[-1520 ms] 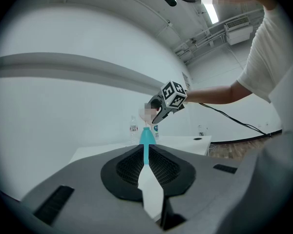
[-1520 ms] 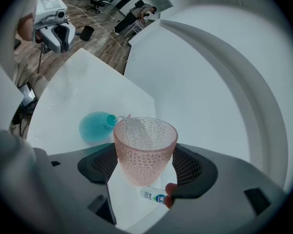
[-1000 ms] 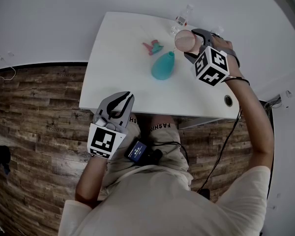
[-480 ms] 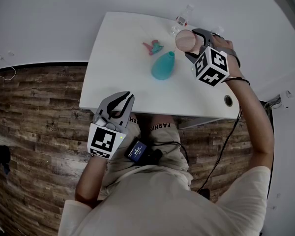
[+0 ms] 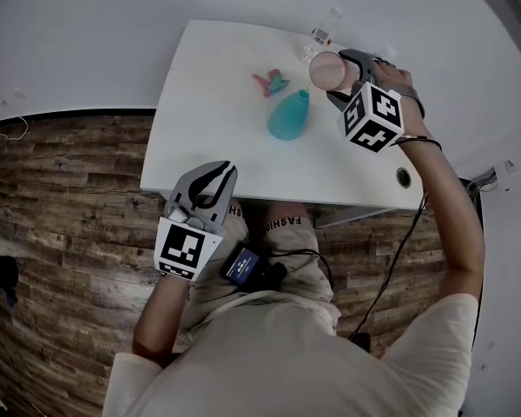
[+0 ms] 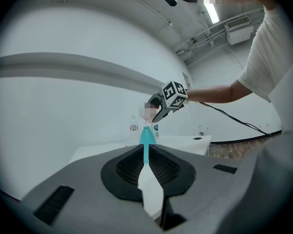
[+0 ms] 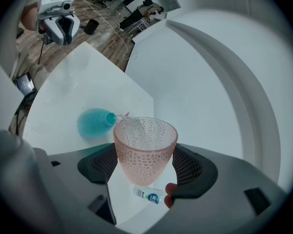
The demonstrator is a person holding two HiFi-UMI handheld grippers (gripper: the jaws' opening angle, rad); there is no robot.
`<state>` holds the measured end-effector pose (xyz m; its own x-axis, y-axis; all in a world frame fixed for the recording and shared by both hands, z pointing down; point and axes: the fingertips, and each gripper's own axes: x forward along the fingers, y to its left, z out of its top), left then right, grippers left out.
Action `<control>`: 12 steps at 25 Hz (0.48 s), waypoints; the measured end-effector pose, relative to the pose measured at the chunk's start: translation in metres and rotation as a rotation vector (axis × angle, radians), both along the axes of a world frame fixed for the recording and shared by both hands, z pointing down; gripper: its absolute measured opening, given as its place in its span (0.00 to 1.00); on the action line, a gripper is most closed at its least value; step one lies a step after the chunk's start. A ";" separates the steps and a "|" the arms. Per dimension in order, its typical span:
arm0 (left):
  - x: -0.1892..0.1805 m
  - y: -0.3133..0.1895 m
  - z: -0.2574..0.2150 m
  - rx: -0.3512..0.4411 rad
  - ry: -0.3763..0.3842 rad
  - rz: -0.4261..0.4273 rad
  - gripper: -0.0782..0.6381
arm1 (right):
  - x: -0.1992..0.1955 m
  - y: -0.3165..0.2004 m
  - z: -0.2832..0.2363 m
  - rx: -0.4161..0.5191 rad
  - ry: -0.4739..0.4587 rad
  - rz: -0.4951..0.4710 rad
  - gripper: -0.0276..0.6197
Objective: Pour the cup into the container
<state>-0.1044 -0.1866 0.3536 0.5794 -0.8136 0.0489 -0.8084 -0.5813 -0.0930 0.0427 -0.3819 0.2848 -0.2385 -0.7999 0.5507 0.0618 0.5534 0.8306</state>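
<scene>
The pink dimpled translucent cup is pinched between the fingers of the right gripper. It is tipped so that its rim hangs over the narrow neck of the teal bottle-shaped container, which stands mid white counter. A thin stream bridges the two. A clear plastic bottle and a small pink-and-teal object lie beyond and do not obstruct the pour. The left gripper sits at the near counter edge with its fingers pressed together.

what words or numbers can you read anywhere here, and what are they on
"FASHIO", cut off at the fold, printed on the shorts hem over the person's leg.
The bottle label behind the cup has print, but it is too blurred to read.
Nothing else is legible.
</scene>
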 end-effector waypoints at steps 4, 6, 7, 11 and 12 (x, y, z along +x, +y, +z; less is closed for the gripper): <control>0.000 0.000 0.000 -0.001 0.001 0.000 0.15 | -0.001 0.000 0.000 0.007 0.009 -0.005 0.59; -0.001 -0.001 0.000 -0.002 0.001 0.000 0.15 | -0.002 -0.001 0.000 0.010 0.013 -0.006 0.59; -0.001 -0.001 0.000 -0.003 0.001 -0.001 0.15 | -0.002 -0.001 0.000 0.011 0.014 -0.006 0.59; -0.001 0.000 0.002 -0.004 0.001 -0.002 0.15 | 0.000 -0.002 0.002 0.019 0.022 -0.008 0.59; -0.001 -0.001 0.002 -0.004 0.001 -0.002 0.15 | 0.000 -0.002 0.002 0.020 0.024 -0.008 0.59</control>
